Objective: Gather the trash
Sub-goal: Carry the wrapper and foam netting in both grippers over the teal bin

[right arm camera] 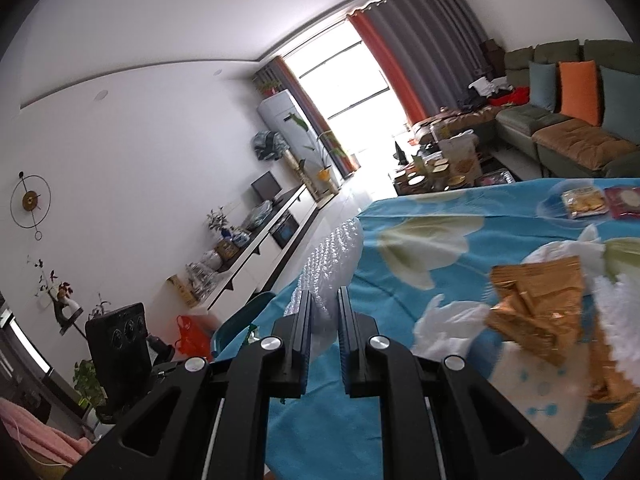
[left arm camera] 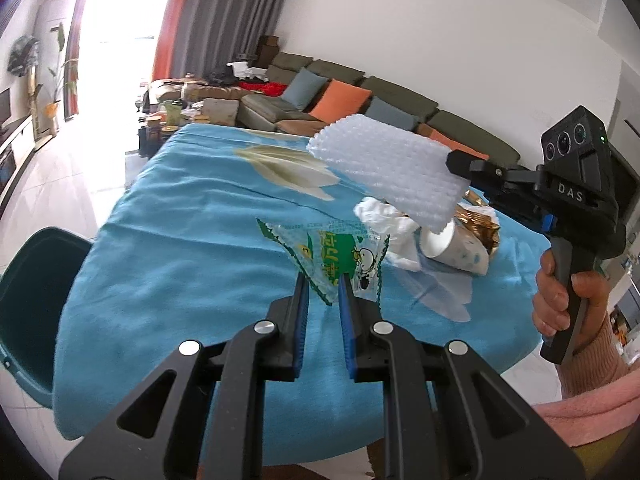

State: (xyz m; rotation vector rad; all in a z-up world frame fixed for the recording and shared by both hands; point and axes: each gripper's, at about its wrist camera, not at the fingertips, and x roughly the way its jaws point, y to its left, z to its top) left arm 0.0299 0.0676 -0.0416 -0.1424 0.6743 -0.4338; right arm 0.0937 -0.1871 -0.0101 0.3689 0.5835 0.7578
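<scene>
**Both hands loaded, trash still on the bench**

Right now your left gripper (left arm camera: 323,280) has its fingers closed on a clear plastic wrapper (left arm camera: 340,256) with green print and a cartoon on it. The wrapper sticks up and forward from between the blue pads, lifted off the blue floral cloth (left arm camera: 180,248) that covers the bench.

Your right gripper (left arm camera: 456,162) has its fingers pinched on a white foam net sleeve (left arm camera: 384,168). In the left wrist view the sleeve hangs in the air above the pile, held by one end, your hand (left arm camera: 560,296) on the handle and a pink sleeve (left arm camera: 592,392) below it. In the right wrist view the same sleeve (right arm camera: 332,264) runs forward from between the fingers, out past the bench edge.

Left on the cloth: a crumpled white tissue (left arm camera: 384,216), a paper cup (left arm camera: 452,248) lying on its side with its mouth toward the tissue, and a gold foil wrapper (left arm camera: 480,220) just behind the cup. The three touch or overlap as one heap. Farther along the bench, in the right wrist view, a yellow snack pack (right arm camera: 584,200) and a dark red pack (right arm camera: 624,200) lie side by side, well apart from the heap.

A dark green bin (left arm camera: 28,292) stands on the floor at the bench's left edge, mouth open, partly hidden by the cloth.
</scene>
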